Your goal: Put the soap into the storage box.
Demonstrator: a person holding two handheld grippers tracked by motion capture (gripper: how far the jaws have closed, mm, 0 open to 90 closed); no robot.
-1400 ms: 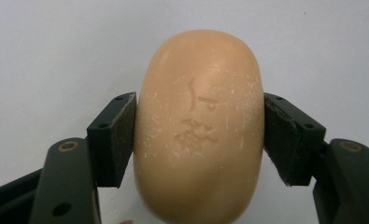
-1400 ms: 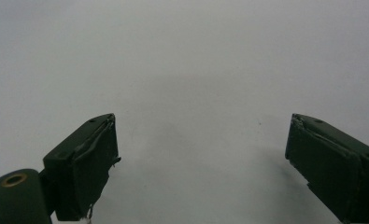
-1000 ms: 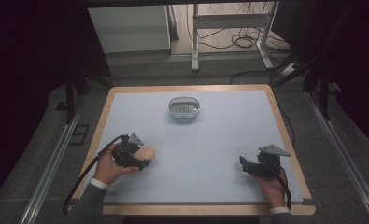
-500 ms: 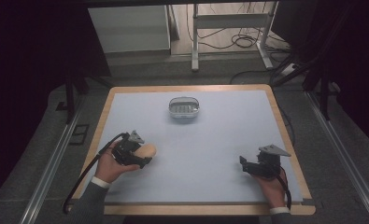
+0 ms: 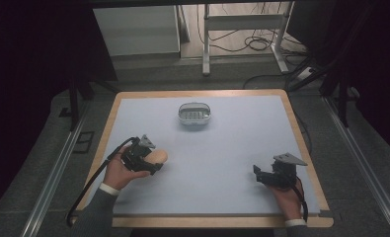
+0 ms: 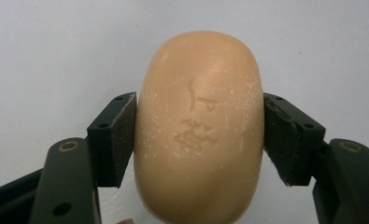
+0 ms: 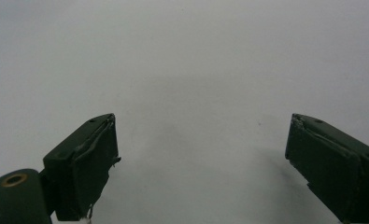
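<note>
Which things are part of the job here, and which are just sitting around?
Part of the job:
- soap, squeezed in the left claw
- soap dish at the far side of the table, likely where the soap goes

Just sitting around:
- right claw, open and holding nothing
- cables on the floor behind the table

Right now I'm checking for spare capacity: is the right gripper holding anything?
No, the right gripper has its jaws standing wide apart with bare table between them.
</note>
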